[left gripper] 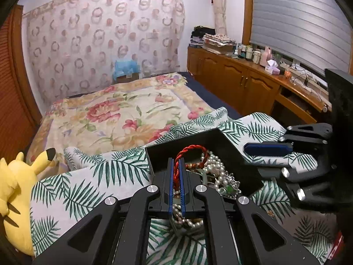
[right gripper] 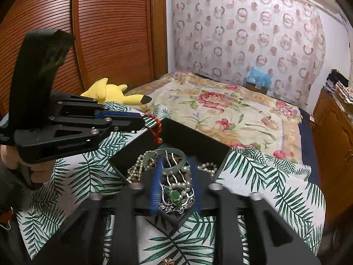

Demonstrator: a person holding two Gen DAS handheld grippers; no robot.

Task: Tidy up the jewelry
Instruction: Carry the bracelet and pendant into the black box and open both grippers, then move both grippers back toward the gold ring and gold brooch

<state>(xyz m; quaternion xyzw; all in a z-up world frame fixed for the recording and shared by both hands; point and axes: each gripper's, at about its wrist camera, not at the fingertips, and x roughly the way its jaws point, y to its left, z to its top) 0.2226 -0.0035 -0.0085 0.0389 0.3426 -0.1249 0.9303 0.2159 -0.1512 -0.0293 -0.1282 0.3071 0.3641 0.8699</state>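
Note:
A black open box (left gripper: pixel 229 145) (right gripper: pixel 198 139) sits on a palm-leaf cloth and holds tangled jewelry: pearl strands (left gripper: pixel 215 165) (right gripper: pixel 136 167), a pale green jade bangle (right gripper: pixel 174 156) and a silver piece with green stones (right gripper: pixel 174 196). My left gripper (left gripper: pixel 175 161) (right gripper: pixel 141 119) is shut on a red cord bracelet (left gripper: pixel 189 149) (right gripper: pixel 154 128), lifted above the box's left corner. My right gripper (right gripper: pixel 176 161) (left gripper: pixel 246 149) is open over the box, its blue fingers (right gripper: pixel 156 183) on either side of the bangle and silver piece.
A yellow plush toy (left gripper: pixel 15 190) (right gripper: pixel 112 92) lies at the left. The palm-leaf cloth (left gripper: pixel 92 187) (right gripper: pixel 264 176) covers the near end of a floral bed (left gripper: pixel 123 114). A wooden cabinet (left gripper: pixel 242 84) with bottles runs along the right. A small flower-shaped piece (right gripper: pixel 167 261) lies on the cloth.

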